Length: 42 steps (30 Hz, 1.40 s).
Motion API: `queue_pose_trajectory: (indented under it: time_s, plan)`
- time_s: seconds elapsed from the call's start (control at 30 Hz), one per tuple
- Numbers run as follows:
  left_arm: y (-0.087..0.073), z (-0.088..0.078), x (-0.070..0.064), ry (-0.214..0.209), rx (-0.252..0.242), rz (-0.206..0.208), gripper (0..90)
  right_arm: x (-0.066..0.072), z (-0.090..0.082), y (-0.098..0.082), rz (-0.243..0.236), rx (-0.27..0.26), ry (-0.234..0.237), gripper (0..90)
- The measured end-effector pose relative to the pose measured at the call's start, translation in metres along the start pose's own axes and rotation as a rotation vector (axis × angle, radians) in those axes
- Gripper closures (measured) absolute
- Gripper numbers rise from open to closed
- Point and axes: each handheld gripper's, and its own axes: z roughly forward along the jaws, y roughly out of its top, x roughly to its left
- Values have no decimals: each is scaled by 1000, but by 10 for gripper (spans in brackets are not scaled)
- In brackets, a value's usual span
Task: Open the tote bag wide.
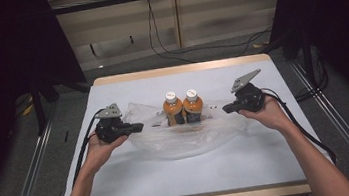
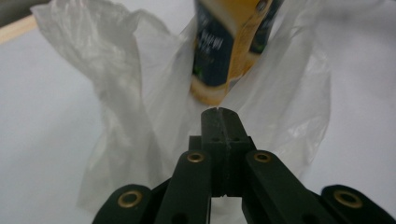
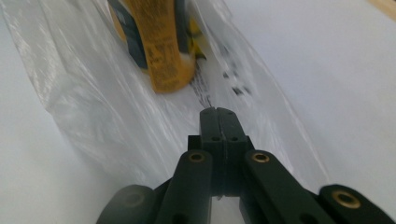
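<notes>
Two orange drink bottles (image 1: 183, 108) stand upright, touching side by side, inside a clear plastic bag (image 1: 182, 135) spread on the white counter (image 1: 191, 169) — mid-counter, slightly toward the far edge.

Left tongs (image 1: 140, 127) sit at the bag's left edge, right tongs (image 1: 226, 108) at its right edge, both pointing inward at the bottles. In the left gripper view the left tongs (image 2: 219, 112) are pressed together at the tips, with bag film (image 2: 154, 107) bunched up just ahead and around them. It looks like a pinch on the film, but I can't confirm a layer is actually caught between the pads. Same story in the right gripper view: right tongs (image 3: 218, 111) are together, lying on the film (image 3: 102, 107), with the nearer bottle's base (image 3: 168, 70) just beyond.

Why this layout, as I read it: grabbing opposite sides symmetrically keeps the load centred, so the bottles stay upright in the sag of the bag rather than tipping toward one side. Bottles touching each other helps — they brace one another.

Risk: thin, slippery film. If either pinch is only on a fold edge, that side slips out and the bottles topple toward it.
</notes>
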Motion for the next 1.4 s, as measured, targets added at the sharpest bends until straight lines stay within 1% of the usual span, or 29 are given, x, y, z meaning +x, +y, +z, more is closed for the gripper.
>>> queue_pose_trajectory:
  time_s: [0.07,0.1,0.17,0.23,0.3,0.33,0.37,0.4,0.47,0.57,0.6,0.67,0.7,0.73,0.77,0.8,0.83,0.87,0.93,1.0,1.07,1.1,1.13,1.2,1.23,1.27,1.33,1.37,1.4]
  plan:
    - [3,1,-1,6,-5,-1,900,1,0,5,-3,-10,7,900]
    - [4,2,-1,5,-17,-13,900,2,1,7,-6,-14,3,900]
    - [7,3,-2,8,-25,-3,900,3,1,12,-13,-14,10,900]
    - [11,7,-5,-5,-38,-14,900,3,2,18,-20,-21,7,900]
    - [19,16,-12,-14,-21,4,900,2,7,30,-29,-20,10,900]
    - [23,21,-16,-29,-15,9,900,2,7,30,-29,-20,10,900]
    - [31,35,-25,-52,-4,30,900,1,13,38,-38,-15,16,900]
    - [31,35,-25,-52,-4,30,900,1,13,38,-38,-15,16,900]
    - [37,52,-33,-85,18,50,900,2,20,42,-44,-10,19,900]
    - [42,73,-37,-89,44,52,900,1,33,46,-42,9,33,900]
    - [42,78,-39,-98,43,42,900,1,39,47,-35,15,44,900]
    - [43,86,-43,-89,84,66,900,0,48,47,-35,40,50,900]
    - [42,91,-46,-99,78,60,900,-1,55,45,-30,57,49,900]
    - [41,94,-47,-104,91,66,900,-1,55,45,-30,57,49,900]
    - [35,103,-50,-100,123,76,900,-2,61,43,-7,77,51,900]
    - [35,103,-50,-100,123,76,900,-3,65,43,3,81,58,900]
    - [29,109,-52,-94,159,82,900,-4,68,42,6,83,59,900]
    - [29,109,-52,-94,159,82,900,-4,68,42,6,83,59,900]
    - [26,114,-54,-84,160,85,900,-6,74,42,31,88,62,900]
    - [28,113,-58,-108,124,74,900,-8,79,41,43,86,59,900]
    - [33,108,-60,-94,106,97,900,-9,81,40,55,85,59,900]
    - [39,100,-61,-78,44,87,900,-9,81,40,54,84,57,900]
    - [39,100,-61,-78,44,87,900,-9,81,40,54,84,57,900]
    - [45,97,-60,-53,-16,97,900,-11,82,40,53,70,62,900]
    - [48,98,-60,-47,-34,86,900,-11,83,41,58,70,62,900]
    - [51,101,-60,0,1,100,900,-13,84,41,61,66,62,900]
    - [50,106,-58,-12,14,87,900,-14,85,40,66,70,61,900]
    - [48,113,-59,11,29,94,900,-15,88,40,75,75,59,900]
    - [47,116,-58,16,54,104,900,-15,88,40,75,75,59,900]
